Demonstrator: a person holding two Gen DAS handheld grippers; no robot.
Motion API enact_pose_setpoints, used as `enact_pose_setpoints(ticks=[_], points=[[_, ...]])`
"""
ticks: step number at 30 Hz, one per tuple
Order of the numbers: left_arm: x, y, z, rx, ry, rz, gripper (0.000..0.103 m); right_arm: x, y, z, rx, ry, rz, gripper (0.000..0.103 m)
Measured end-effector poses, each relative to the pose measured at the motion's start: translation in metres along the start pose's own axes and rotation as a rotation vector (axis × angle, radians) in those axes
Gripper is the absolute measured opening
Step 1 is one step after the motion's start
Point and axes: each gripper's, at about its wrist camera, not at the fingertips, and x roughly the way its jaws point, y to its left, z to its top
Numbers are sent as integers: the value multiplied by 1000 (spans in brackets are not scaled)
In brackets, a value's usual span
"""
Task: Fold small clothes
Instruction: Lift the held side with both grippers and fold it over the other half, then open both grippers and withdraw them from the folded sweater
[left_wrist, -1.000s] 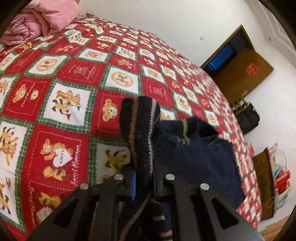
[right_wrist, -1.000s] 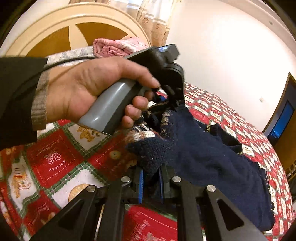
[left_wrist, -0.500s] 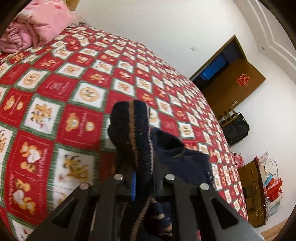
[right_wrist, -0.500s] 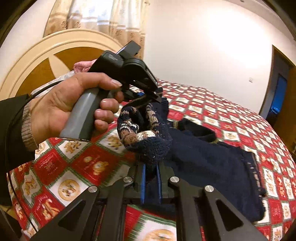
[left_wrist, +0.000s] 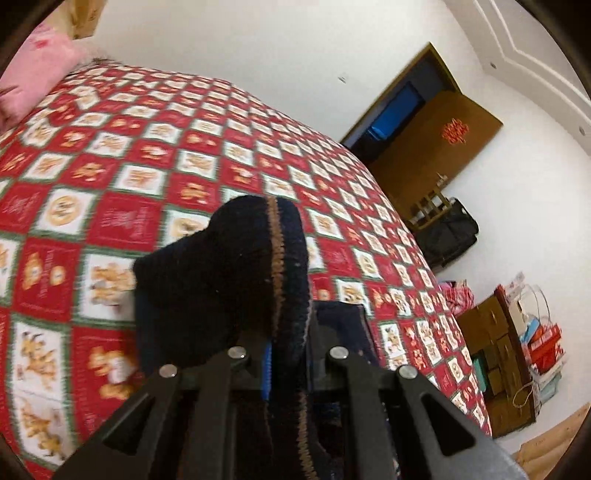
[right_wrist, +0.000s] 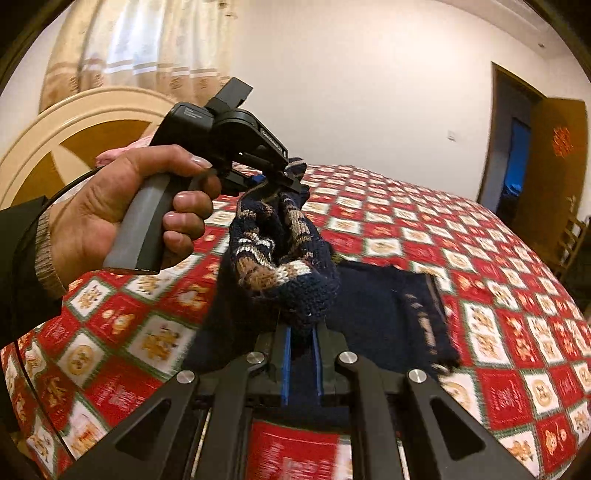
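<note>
Both grippers pinch the dark sweater (right_wrist: 388, 310): left gripper (left_wrist: 288, 354) and right gripper (right_wrist: 301, 365) each clamped on a bunched edge, cloth trailing onto the bed (right_wrist: 498, 332) ahead. Thick knit could slip free, spoiling the fold.

A dark navy knitted sweater (right_wrist: 384, 314) with tan-and-white patterning lies on the red-and-white checked bear-print bedspread (right_wrist: 517, 306), ahead of the right gripper (right_wrist: 301, 363). The left gripper (right_wrist: 273, 177) sits ahead-left. A brown wooden door (right_wrist: 554, 173) stands far right.
</note>
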Motion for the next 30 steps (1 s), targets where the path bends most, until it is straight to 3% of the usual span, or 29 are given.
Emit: enact_pose_setpoints(ticks=[14,21,25,27,29,30], points=[[110,-81,-24,97,151,-30,13,4,-111,-39,188,101,-81,8],[149,-107,-40,162,203,22,14,16,-153,-67,396,204,31,9],[143,-123,-44,221,191,44,19,14,-170,-75,494,219,91,10],[122,-135,-48,298,149,43,26,12,-176,-79,525,224,109,15],[101,-142,-53,364,99,59,55,6,-183,-81,532,214,37,25],[91,-142,-56,389,69,73,61,1,-186,-81,534,205,-11,26]])
